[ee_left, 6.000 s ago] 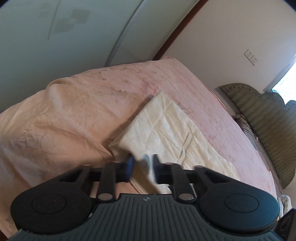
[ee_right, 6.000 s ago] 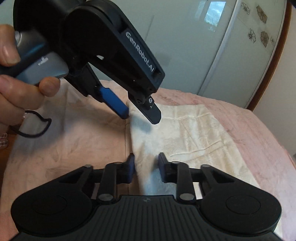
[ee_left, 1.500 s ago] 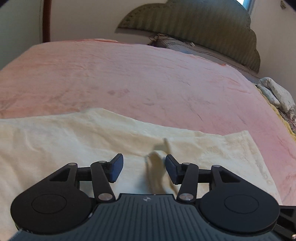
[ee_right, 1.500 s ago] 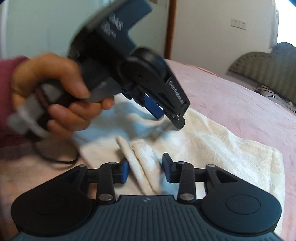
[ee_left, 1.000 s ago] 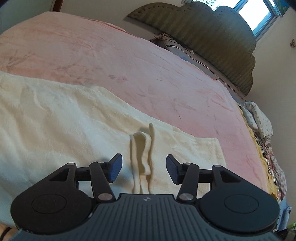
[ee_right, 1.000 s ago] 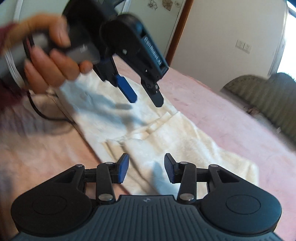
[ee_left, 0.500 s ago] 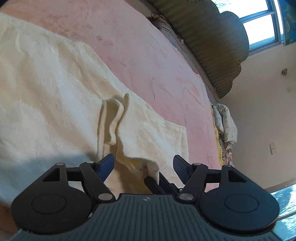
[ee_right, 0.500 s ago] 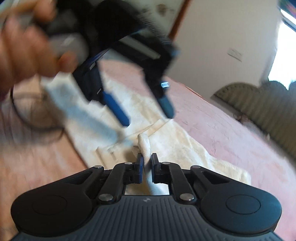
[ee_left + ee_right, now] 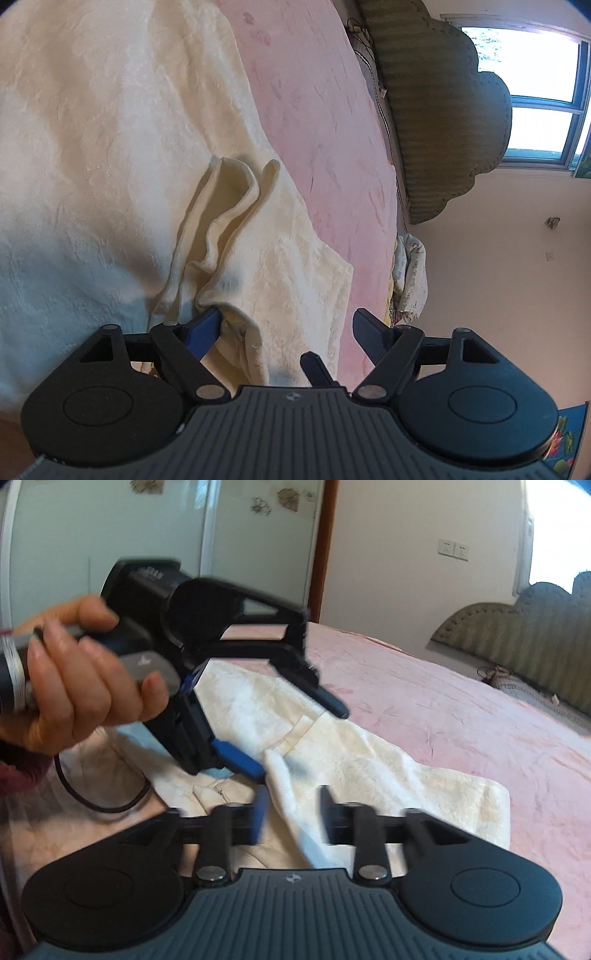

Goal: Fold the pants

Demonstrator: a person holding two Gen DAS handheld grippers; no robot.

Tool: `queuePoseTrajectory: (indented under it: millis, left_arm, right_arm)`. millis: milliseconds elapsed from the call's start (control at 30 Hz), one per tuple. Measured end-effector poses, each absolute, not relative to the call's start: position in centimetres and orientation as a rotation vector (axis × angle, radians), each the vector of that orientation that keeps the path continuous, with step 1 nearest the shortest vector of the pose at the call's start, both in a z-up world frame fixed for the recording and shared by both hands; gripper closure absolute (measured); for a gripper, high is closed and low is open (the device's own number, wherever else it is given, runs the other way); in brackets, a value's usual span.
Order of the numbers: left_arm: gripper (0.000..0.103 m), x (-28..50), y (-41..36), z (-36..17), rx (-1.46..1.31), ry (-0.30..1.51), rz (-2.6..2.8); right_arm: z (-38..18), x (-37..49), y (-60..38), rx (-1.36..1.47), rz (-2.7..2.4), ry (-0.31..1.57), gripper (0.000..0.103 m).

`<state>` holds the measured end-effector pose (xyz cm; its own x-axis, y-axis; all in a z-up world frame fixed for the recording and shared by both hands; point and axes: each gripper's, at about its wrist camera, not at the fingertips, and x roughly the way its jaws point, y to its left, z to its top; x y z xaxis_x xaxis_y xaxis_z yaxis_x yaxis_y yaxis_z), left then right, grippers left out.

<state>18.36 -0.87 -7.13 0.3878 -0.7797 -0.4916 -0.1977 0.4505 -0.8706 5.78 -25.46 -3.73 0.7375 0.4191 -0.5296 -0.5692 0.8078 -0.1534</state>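
Note:
Cream pants (image 9: 110, 155) lie flat on a pink bed (image 9: 317, 122), with a raised bunched fold (image 9: 225, 221) near the hem. My left gripper (image 9: 288, 325) is wide open over that fold, its blue finger touching the cloth. In the right wrist view the pants (image 9: 369, 760) run toward the far right. My right gripper (image 9: 291, 808) is blurred, its jaws apart around a ridge of cloth. The left gripper (image 9: 295, 734) shows there too, held by a hand (image 9: 81, 686), jaws wide apart over the cloth.
A green padded headboard (image 9: 443, 110) stands at the bed's far end, with a window (image 9: 543, 110) beyond it. A patterned cloth (image 9: 410, 273) lies at the bed's edge. Pale wardrobe doors (image 9: 147, 554) and a wooden door frame (image 9: 325, 550) stand behind.
My right gripper was shut on a cloth ridge half a second ago and now has its jaws apart. My left gripper has swung down closer over the bunched fold, still wide open.

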Motion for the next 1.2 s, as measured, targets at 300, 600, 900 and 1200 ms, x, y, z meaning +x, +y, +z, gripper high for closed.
queuePoseTrajectory:
  millis: [300, 600, 900, 1200]
  left_arm:
    - [0.021, 18.1, 0.3, -7.3, -1.077, 1.14, -0.478]
    - [0.092, 18.0, 0.1, -7.9, -1.088, 1.103, -0.461]
    - [0.102, 16.3, 0.1, -5.1, -0.728, 1.023, -0.398]
    - [0.084, 16.0, -0.5, -4.7, -0.557, 1.032, -0.356]
  right_arm:
    - [-5.0, 7.6, -24.8, -0.305, 0.503, 0.501, 0.093]
    - [-3.9, 5.9, -23.9, -0.31, 0.615, 0.49, 0.091]
    - [-1.9, 6.0, -30.0, 0.055, 0.679, 0.465, 0.076]
    - [-5.2, 6.7, -27.8, -0.008, 0.554, 0.611, 0.074]
